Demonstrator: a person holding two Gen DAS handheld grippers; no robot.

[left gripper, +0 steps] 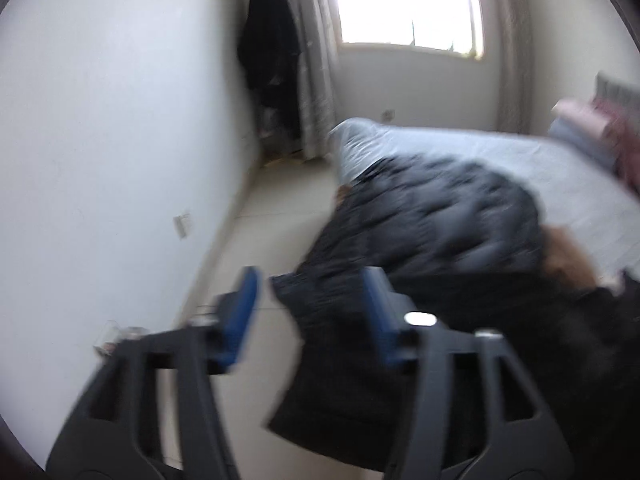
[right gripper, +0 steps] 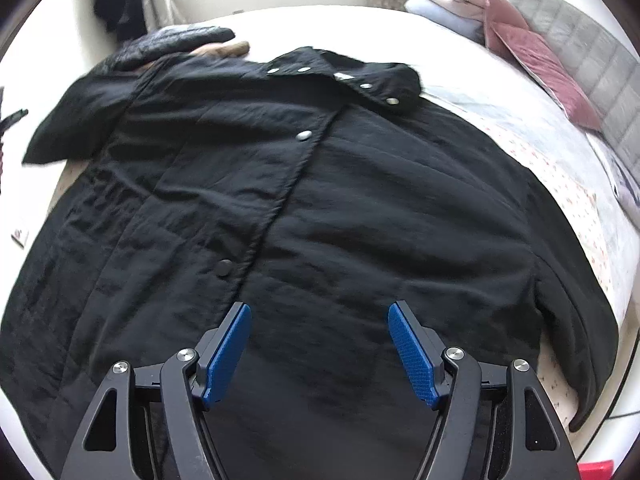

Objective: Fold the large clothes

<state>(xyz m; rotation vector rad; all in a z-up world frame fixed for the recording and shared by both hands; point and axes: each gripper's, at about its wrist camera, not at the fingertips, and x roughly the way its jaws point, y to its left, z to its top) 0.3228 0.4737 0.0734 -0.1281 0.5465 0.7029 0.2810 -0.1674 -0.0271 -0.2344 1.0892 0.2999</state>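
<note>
A large black coat (right gripper: 320, 208) lies spread face up on the bed, snaps down its front, collar (right gripper: 360, 76) at the far end. My right gripper (right gripper: 319, 320) is open and empty, just above the coat's lower front. My left gripper (left gripper: 310, 284) is open and empty at the bed's edge, above a black sleeve (left gripper: 340, 360) that hangs off the bed. The left wrist view is blurred. A second dark quilted jacket (left gripper: 440, 216) with a brown fur trim (left gripper: 568, 256) lies beyond it on the bed; it also shows in the right wrist view (right gripper: 176, 40).
The bed (right gripper: 560, 152) has a light patterned sheet. Pillows and a pink cushion (right gripper: 520, 40) are stacked at its head. A white wall (left gripper: 100, 140) and a narrow floor strip (left gripper: 272, 216) run along the left. Dark clothes (left gripper: 272, 56) hang in the corner by the curtain and window.
</note>
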